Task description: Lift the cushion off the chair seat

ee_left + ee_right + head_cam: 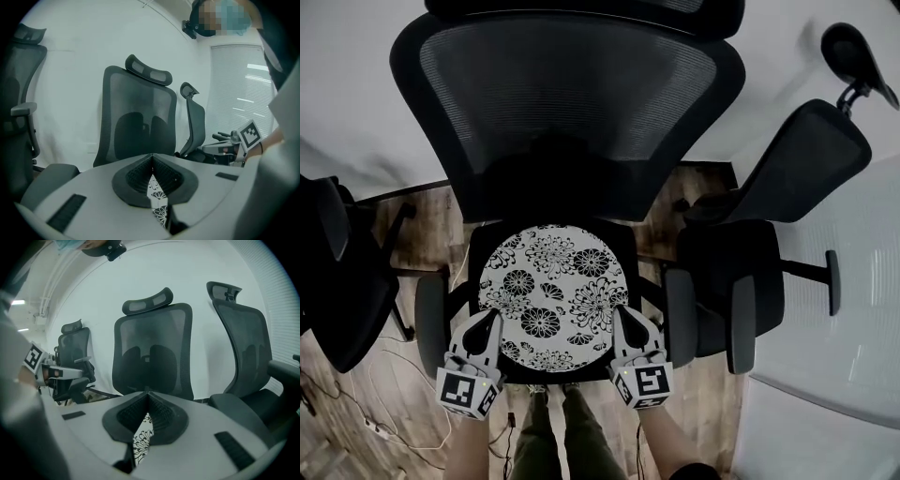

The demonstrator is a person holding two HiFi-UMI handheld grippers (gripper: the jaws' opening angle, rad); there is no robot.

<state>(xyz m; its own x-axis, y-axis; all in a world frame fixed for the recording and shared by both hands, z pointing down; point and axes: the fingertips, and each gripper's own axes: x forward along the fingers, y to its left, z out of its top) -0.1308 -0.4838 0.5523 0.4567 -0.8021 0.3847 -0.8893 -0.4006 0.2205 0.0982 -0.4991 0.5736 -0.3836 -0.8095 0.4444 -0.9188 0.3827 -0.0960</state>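
A round cushion [551,295] with a black flower print on white lies on the black seat [625,236] of a mesh-backed office chair [567,94]. My left gripper [492,319] is over the cushion's front left edge and my right gripper [621,314] over its front right edge. Both are shut, tips together, with nothing seen between the pads. In the left gripper view the shut jaws [152,155] point at the backrest, and the cushion's print [158,197] shows below them. The right gripper view shows the same: shut jaws [148,393] above the print [142,439].
Grey armrests [680,314] [431,314] flank the seat just outside each gripper. A second office chair [769,225] stands close at the right and another [337,272] at the left. Cables [384,422] lie on the wooden floor. The person's legs [553,431] stand at the seat's front.
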